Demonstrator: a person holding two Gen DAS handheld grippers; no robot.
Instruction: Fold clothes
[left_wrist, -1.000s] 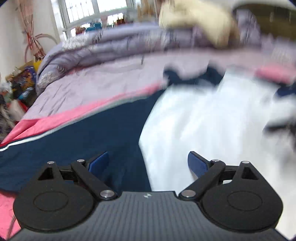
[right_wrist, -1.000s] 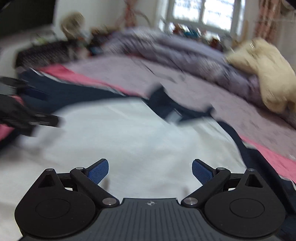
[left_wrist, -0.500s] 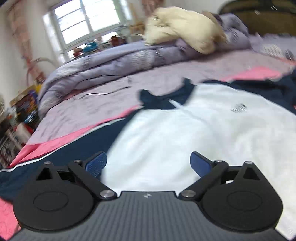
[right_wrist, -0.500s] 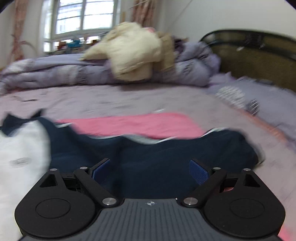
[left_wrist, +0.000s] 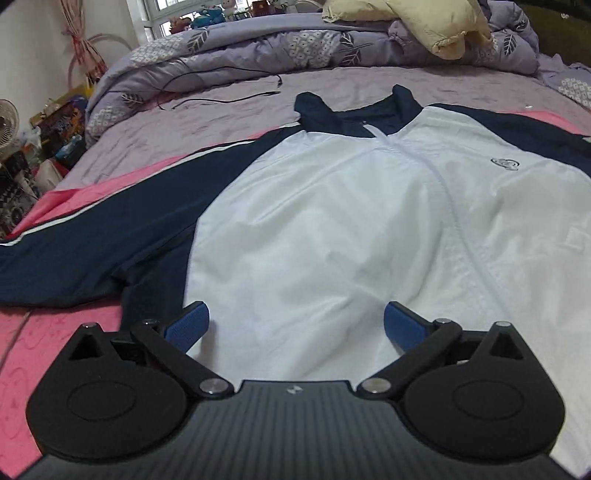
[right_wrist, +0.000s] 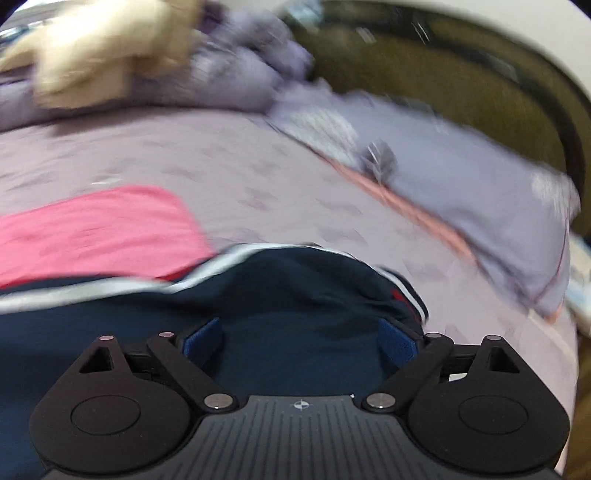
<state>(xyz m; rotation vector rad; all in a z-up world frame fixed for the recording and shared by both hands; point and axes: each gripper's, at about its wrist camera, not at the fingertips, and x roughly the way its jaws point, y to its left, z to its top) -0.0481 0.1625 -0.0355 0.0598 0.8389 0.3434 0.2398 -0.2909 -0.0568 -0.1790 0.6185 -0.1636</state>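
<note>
Lying under both wide-open grippers: jacket, L gripper over hem, R gripper over sleeve.

The white and navy zip-front jacket is thin, smooth cloth with a faint sheen, creased in soft folds. Beneath it lies a matt pink cloth sheet, and past that the lilac quilted bedspread, dull and puckered by its stitching. The left hand-held gripper is matt black plastic with a ribbed body, bright metal pivot pins and rough blue pads. The cream padded garment looks slick.
</note>
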